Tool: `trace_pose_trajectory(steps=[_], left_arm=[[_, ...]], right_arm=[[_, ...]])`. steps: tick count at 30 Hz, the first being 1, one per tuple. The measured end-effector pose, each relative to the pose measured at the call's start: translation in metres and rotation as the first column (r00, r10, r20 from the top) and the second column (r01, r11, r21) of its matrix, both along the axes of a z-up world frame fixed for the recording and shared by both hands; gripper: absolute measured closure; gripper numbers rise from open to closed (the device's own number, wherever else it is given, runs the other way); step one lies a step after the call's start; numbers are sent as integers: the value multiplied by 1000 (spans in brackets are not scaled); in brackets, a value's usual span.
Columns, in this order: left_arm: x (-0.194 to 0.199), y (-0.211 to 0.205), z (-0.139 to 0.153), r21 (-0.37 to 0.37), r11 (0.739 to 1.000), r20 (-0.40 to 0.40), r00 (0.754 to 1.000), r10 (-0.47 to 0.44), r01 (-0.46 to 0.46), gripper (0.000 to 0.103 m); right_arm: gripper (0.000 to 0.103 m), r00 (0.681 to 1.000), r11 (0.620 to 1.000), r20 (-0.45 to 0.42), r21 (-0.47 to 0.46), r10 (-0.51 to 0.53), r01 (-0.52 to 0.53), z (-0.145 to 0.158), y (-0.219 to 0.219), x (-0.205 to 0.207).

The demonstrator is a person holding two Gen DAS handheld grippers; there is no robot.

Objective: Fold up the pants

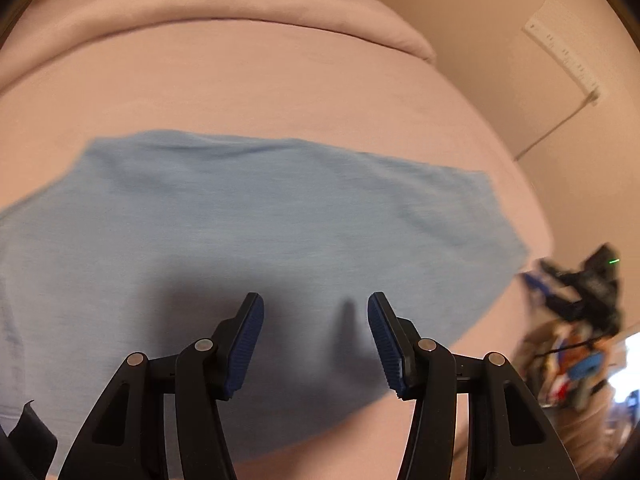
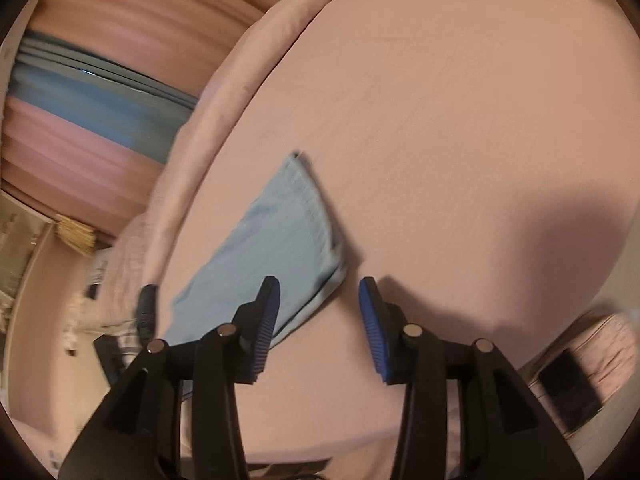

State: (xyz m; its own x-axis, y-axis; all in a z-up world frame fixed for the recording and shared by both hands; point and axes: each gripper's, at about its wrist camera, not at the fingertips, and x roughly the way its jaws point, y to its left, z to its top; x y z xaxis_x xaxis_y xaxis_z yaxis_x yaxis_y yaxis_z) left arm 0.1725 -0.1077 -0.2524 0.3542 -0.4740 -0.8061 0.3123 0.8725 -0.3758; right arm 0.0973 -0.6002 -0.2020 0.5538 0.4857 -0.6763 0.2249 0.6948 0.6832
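Note:
Light blue pants [image 1: 256, 216] lie flat on a pink bed sheet [image 1: 240, 88], spread wide across the left wrist view. My left gripper [image 1: 315, 304] hovers over their near part, open, with nothing between its blue pads. In the right wrist view one end of the pants [image 2: 276, 236] shows as a narrow folded strip with layered edges at its near corner. My right gripper [image 2: 319, 286] stands open just above that corner, its left fingertip over the cloth, the right one over bare sheet. No cloth is caught in it.
A rolled pink duvet [image 1: 224, 4] runs along the far side of the bed. The right gripper and the person's hand [image 1: 580, 292] show blurred at the bed's right edge. A dark phone [image 2: 568, 392] lies on a pink surface beside the bed. Curtains [image 2: 100, 92] hang behind.

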Motion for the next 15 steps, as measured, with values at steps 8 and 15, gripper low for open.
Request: trace_pose_trajectory(steps=[8,15], left_arm=[[5,-4,-18,-123,992,-103,994,23,-36,50],[8,12,-21,-222,972,-152,987,46,-79,50]], right_arm=[[71,996,996,-5,7,-87,87,-21,27,18],[93,993,987,96,-135,-73,85,16,50,19]])
